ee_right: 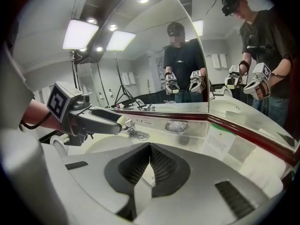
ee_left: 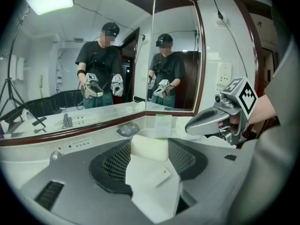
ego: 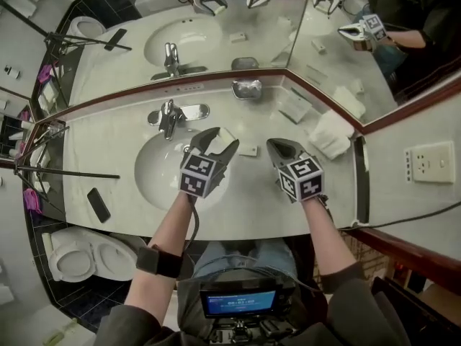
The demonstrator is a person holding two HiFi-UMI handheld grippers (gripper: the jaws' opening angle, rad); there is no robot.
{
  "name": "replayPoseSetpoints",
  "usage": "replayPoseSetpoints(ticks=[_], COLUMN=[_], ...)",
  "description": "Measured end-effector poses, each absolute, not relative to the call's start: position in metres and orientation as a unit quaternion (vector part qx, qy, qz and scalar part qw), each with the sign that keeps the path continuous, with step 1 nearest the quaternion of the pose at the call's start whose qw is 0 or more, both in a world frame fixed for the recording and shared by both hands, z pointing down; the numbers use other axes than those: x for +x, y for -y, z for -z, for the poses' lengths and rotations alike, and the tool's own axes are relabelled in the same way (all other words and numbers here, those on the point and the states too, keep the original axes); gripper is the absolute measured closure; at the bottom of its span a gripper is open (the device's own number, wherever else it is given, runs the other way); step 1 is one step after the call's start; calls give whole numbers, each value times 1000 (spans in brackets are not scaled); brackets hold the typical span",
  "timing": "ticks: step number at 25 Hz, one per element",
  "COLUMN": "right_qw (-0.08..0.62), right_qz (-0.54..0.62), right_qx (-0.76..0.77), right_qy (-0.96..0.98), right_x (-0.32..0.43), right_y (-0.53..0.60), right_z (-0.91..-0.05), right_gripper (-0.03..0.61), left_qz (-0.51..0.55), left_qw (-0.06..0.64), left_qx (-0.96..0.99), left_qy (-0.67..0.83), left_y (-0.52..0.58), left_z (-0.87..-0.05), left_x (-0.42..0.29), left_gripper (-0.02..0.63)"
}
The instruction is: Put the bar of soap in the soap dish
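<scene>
A cream bar of soap (ego: 226, 135) sits between the jaws of my left gripper (ego: 222, 141), which is shut on it above the right rim of the basin. In the left gripper view the soap (ee_left: 149, 146) fills the gap between the mesh pads. The metal soap dish (ego: 246, 89) stands at the back of the counter against the mirror, apart from both grippers; it also shows small in the left gripper view (ee_left: 127, 129) and the right gripper view (ee_right: 175, 125). My right gripper (ego: 272, 144) hovers just right of the left one, shut with nothing in it (ee_right: 150, 149).
A chrome faucet (ego: 170, 114) stands behind the basin (ego: 155, 182). A small white packet (ego: 247, 150) lies between the grippers. A printed card (ego: 294, 107) and a folded white towel (ego: 330, 133) sit at the right corner. A black handset (ego: 99, 205) lies at the left.
</scene>
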State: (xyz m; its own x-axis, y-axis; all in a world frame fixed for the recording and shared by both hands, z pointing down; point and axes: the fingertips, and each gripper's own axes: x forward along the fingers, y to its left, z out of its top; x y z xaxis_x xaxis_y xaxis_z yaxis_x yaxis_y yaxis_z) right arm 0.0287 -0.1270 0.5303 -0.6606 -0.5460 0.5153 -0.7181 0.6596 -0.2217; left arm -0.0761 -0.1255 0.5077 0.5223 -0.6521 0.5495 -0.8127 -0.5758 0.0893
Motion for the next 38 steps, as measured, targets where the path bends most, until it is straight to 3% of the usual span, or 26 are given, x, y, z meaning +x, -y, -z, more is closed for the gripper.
replayPoseSetpoints(ticks=[15,22,32,38], right_qw=[231,233,239,236], right_qz=[-196,-205,-215,-224], right_qx=[322,312,315,318], right_qy=[897,898,893,890], right_x=[-11,-21,-22,-14], right_y=[225,238,247,244], right_z=[-576,-616,-601,-613], right_gripper=[559,558,558,558], left_qz=[-297,-315,-309,-304], left_qw=[134,126,140,136], left_qx=[857,855,857,855], left_qy=[398,392,389,397], left_y=[274,306,327,325], left_z=[-572,-609,-602,-609], left_x=[-42,-37,-35,-33], left_gripper=[360,360,357,291])
